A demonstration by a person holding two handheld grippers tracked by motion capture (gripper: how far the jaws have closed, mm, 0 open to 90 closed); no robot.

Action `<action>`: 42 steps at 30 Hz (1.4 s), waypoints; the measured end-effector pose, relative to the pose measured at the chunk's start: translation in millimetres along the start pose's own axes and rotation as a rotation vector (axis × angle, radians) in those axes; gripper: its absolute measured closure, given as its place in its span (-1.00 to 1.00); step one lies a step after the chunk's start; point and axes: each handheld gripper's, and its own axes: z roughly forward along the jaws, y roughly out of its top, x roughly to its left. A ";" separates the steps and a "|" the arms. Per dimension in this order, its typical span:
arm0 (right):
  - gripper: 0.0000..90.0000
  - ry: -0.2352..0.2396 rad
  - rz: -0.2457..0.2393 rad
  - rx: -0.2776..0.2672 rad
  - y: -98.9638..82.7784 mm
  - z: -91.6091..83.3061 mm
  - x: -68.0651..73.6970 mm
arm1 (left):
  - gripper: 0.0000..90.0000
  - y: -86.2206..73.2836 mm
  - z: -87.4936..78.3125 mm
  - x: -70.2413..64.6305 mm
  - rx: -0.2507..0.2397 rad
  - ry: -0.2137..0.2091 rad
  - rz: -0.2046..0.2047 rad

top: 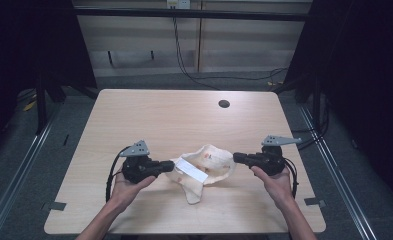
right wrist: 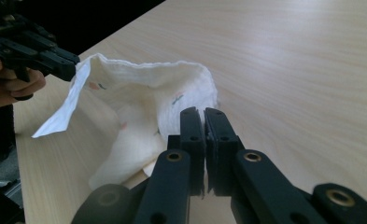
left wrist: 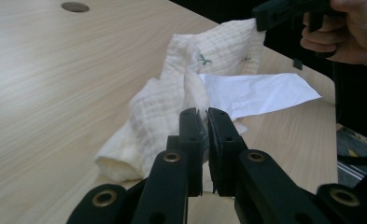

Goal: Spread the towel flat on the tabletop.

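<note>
While both hands hover low over the near half of the desk (top: pixel 134 115), the cream cloth (top: pixel 211 162) hangs stretched between them, its lower fold resting on the wood. The left hand-held gripper (top: pixel 171 165) has its jaws pinched tight on 1 edge beside the white label (top: pixel 191 170); the right hand-held gripper (top: pixel 236 157) is clamped on the opposite edge.

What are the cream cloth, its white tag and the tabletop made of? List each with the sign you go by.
Cream cloth: looks like soft woven cotton gauze, matte; a fine crinkled grid texture shows, with small printed motifs.
White tag: a thin, smooth sheet, probably a fabric or papery care label; it holds creases and hangs flat.
Tabletop: light wood-grain surface, likely laminate; the even grain and low sheen suggest it.
</note>
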 end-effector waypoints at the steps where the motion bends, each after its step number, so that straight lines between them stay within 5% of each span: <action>1: 0.94 0.004 -0.003 -0.007 4.2 -0.7 0.9 | 0.89 0.7 -2.1 2.2 -0.009 -0.006 -0.012; 3: 0.94 0.006 -0.007 -0.015 11.5 -1.8 1.1 | 0.89 3.4 -6.9 6.0 -0.026 -0.021 -0.037; 10: 0.94 0.017 0.026 -0.074 25.6 -5.4 -7.2 | 0.89 20.2 -27.0 13.4 -0.064 0.029 -0.028; 20: 0.94 0.012 -0.024 -0.114 61.8 -26.6 -2.2 | 0.89 43.3 -57.1 16.6 -0.124 0.040 -0.006; 29: 0.94 -0.008 -0.072 -0.155 87.0 -40.9 6.5 | 0.89 71.5 -68.5 10.3 -0.195 0.044 0.018; 42: 0.94 -0.039 -0.093 -0.142 110.7 -57.2 2.8 | 0.89 86.9 -68.8 10.8 -0.128 0.092 0.057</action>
